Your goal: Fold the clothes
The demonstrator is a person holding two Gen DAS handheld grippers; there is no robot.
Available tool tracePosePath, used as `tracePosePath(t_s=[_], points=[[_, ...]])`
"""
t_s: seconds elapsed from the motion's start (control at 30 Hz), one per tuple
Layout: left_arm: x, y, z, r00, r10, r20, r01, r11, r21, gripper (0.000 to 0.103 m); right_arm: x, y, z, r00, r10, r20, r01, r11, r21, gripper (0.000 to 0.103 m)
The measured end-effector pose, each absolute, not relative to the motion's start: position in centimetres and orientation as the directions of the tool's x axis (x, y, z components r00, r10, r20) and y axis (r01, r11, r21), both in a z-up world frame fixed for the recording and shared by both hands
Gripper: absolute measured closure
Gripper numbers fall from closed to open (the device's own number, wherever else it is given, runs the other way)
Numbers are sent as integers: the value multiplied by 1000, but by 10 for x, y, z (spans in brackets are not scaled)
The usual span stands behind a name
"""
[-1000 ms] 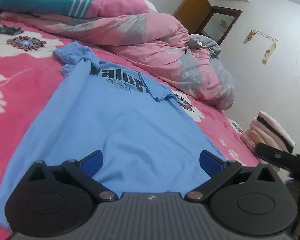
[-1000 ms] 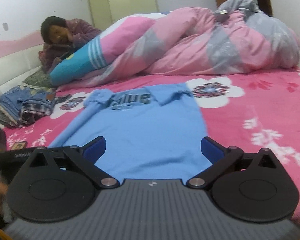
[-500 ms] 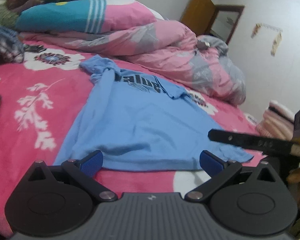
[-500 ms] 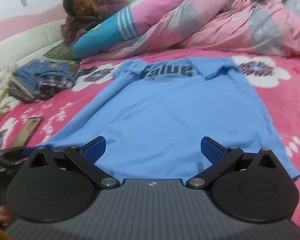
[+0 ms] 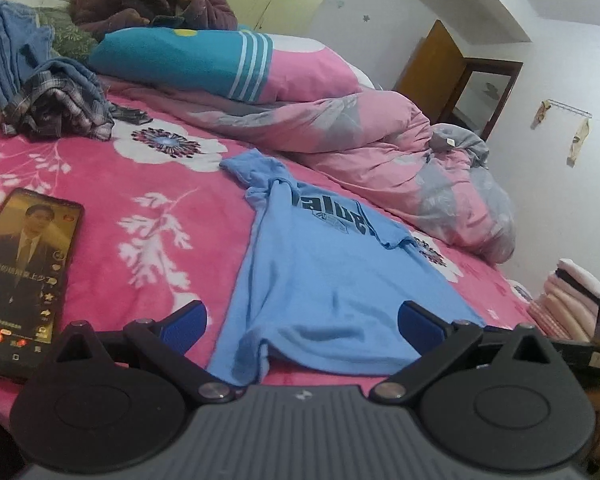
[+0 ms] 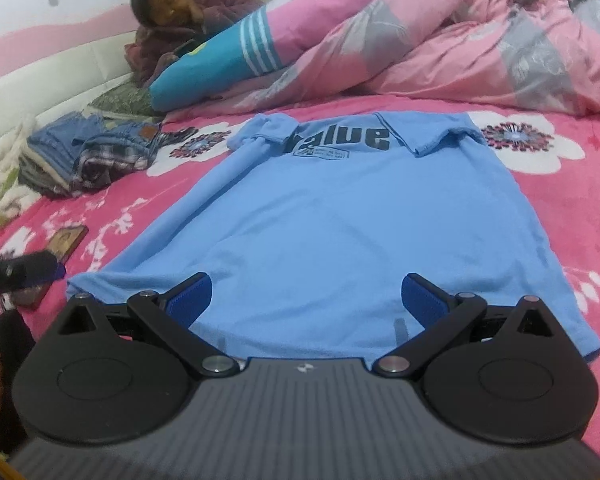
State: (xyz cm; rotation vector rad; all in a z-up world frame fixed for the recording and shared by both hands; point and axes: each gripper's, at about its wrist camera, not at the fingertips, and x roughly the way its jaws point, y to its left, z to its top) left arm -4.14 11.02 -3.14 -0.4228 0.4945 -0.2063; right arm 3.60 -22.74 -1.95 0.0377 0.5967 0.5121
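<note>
Both cams sit low at the foot of the bed (image 5: 148, 216), left one aimed diagonally over the blue t-shirt (image 5: 324, 280) hem's left corner, right one looking straight up it, both close, sharing the t-shirt (image 6: 340, 216), phone (image 5: 20, 272) and quilt (image 6: 460, 48).

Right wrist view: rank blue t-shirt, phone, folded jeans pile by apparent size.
1. blue t-shirt, by far the largest.
2. folded jeans pile.
3. phone, smallest; partly hidden, and closer than the pile, so true sizes stay unsure.
</note>
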Motion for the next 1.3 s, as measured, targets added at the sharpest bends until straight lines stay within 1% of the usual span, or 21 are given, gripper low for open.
tracePosePath(t_s=[0.07, 0.13, 0.23, 0.33, 0.37, 0.43, 0.5, 0.53, 0.6, 0.67, 0.7, 0.73, 0.83, 0.93, 0.97, 1.07, 1.17, 1.3], points=[[-39, 114, -33, 851, -295, -434, 74, 886, -457, 8, 35, -225, -20, 708, 466, -531, -459, 875, 157, 3], [-35, 120, -36, 842, -297, -450, 39, 865, -499, 14, 34, -226, -19, 714, 464, -524, -462, 875, 146, 3], [-29, 130, -37, 842, -312, -439, 6, 822, -570, 18, 34, -236, -13, 745, 445, -496, -440, 888, 136, 6], [-25, 135, -37, 846, -297, -443, -17, 815, -579, 23, 39, -267, -4, 802, 371, -468, -340, 928, 152, 9], [-24, 135, -37, 844, -292, -450, -25, 817, -577, 24, 42, -280, -3, 817, 341, -465, -295, 940, 170, 11], [-20, 136, -38, 836, -282, -470, -44, 820, -570, 30, 47, -310, -3, 837, 277, -472, -187, 955, 229, 18], [-19, 134, -38, 831, -271, -485, -56, 828, -559, 33, 52, -341, -11, 830, 229, -508, -68, 946, 316, 32], [-19, 133, -39, 830, -265, -491, -61, 832, -552, 35, 54, -354, -16, 820, 213, -531, -12, 934, 356, 36], [-18, 131, -39, 825, -254, -505, -70, 840, -537, 39, 56, -372, -28, 796, 205, -569, 60, 909, 412, 47], [-17, 129, -40, 817, -241, -523, -83, 850, -520, 42, 58, -385, -41, 773, 208, -599, 110, 887, 449, 53], [-17, 128, -40, 815, -234, -530, -88, 855, -512, 43, 58, -387, -45, 769, 209, -604, 116, 884, 453, 56], [-17, 128, -40, 813, -228, -535, -91, 859, -504, 45, 60, -388, -48, 770, 209, -603, 116, 884, 454, 57], [-18, 127, -39, 811, -211, -546, -101, 869, -485, 46, 63, -385, -52, 778, 197, -596, 104, 896, 432, 63], [-20, 124, -38, 808, -193, -556, -105, 882, -459, 46, 65, -379, -51, 764, 205, -612, 69, 917, 393, 78], [-20, 122, -38, 807, -187, -560, -105, 888, -447, 46, 65, -376, -50, 756, 216, -617, 48, 923, 382, 87], [-21, 119, -39, 799, -179, -574, -104, 899, -425, 46, 57, -367, -49, 744, 235, -626, -23, 945, 327, 100], [-20, 119, -39, 793, -181, -582, -100, 903, -417, 46, 49, -367, -45, 761, 227, -608, -52, 955, 292, 101], [-19, 121, -37, 788, -193, -585, -97, 899, -427, 46, 50, -383, -44, 777, 224, -588, -26, 945, 325, 101]])
